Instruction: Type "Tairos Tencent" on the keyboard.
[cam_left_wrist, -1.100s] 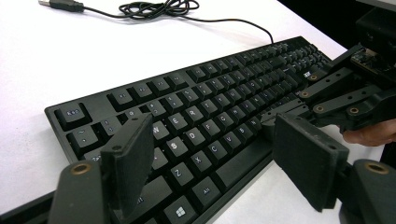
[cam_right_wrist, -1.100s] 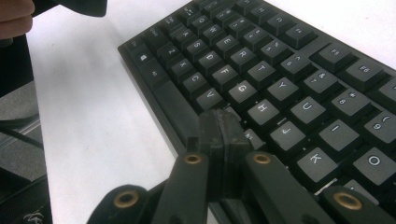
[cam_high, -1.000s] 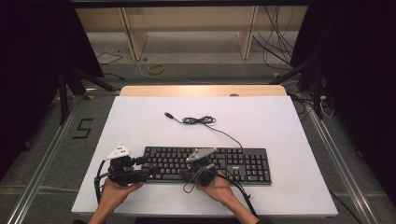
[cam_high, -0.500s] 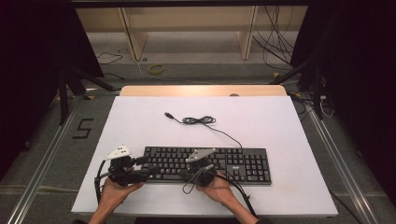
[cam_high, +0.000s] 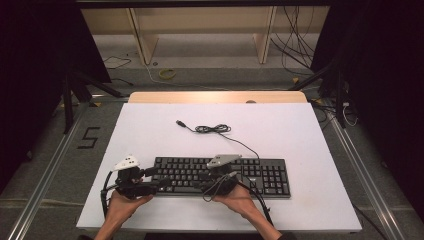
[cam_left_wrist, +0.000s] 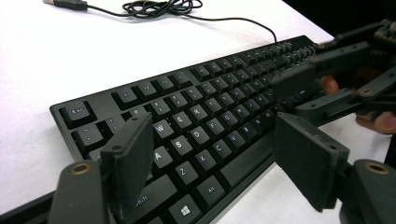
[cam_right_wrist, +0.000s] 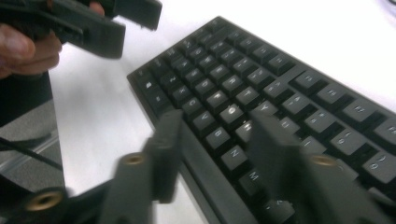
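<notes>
Black keyboard on white worktop, left gripper jaws apart over its left end, right gripper jaws just opened, apart over near edge, nothing between, coiled cable behind keyboard.

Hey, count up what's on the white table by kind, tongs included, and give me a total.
Keyboards: 1, the black keyboard at the near edge.
Cables: 1, its black cable, loosely coiled behind it and ending in a USB plug.
Hand-held tongs: 2, the left tongs and the right tongs, both open at the keyboard.
Total: 4
</notes>
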